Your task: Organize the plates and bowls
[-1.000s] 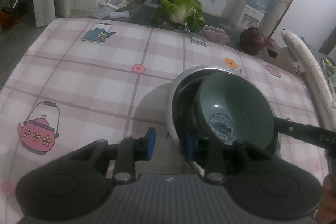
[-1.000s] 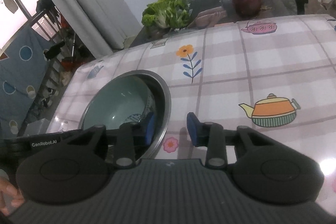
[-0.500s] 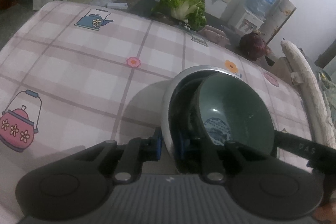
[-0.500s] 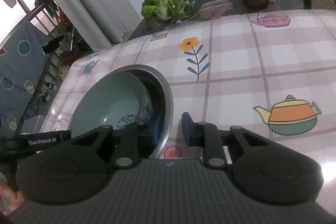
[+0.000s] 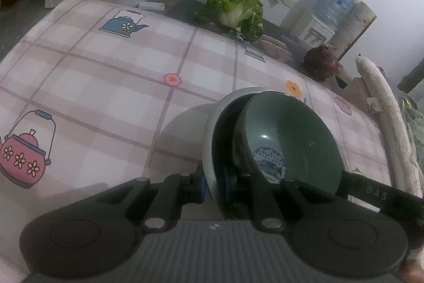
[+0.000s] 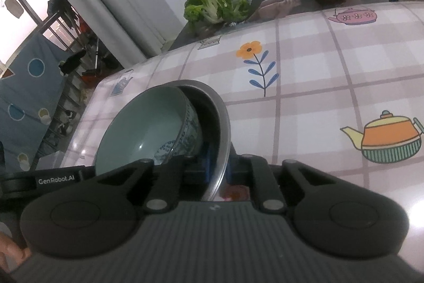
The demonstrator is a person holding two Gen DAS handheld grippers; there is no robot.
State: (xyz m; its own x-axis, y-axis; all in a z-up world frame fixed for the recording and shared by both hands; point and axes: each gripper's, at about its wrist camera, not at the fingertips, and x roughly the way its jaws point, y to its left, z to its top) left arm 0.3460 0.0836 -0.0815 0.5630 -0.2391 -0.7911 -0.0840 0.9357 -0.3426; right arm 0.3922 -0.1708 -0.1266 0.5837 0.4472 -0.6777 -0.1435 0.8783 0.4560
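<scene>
A table covered with a pink-and-white checked oilcloth point(image 5: 111, 86) printed with teapots and flowers fills both wrist views. On the left part of the cloth lie only prints: a pink teapot near the front edge and a blue kettle toward the far edge.

Right of the middle, toward the front edge of the table, a round silver metal basin point(image 5: 212, 139) holds a pale green ceramic bowl with a blue fish painted inside point(image 5: 291, 145). The bowl sits tilted in the basin, leaning against its wall.

The left gripper point(image 5: 213, 183), black with blue pads, is clamped on the basin's rim at the left side, one finger outside the wall and one inside. The right gripper point(image 6: 218, 171) is clamped on the rim at the opposite side in the same way, with the metal edge pinched between its pads. In each view the other gripper's black arm shows across the basin.

Beyond the far edge of the table, a dark side surface carries a head of leafy green lettuce point(image 5: 235, 9) and, further right, a dark red round vegetable point(image 5: 322, 64). A white water dispenser with a clear blue bottle point(image 5: 331, 4) stands against the wall behind them.
</scene>
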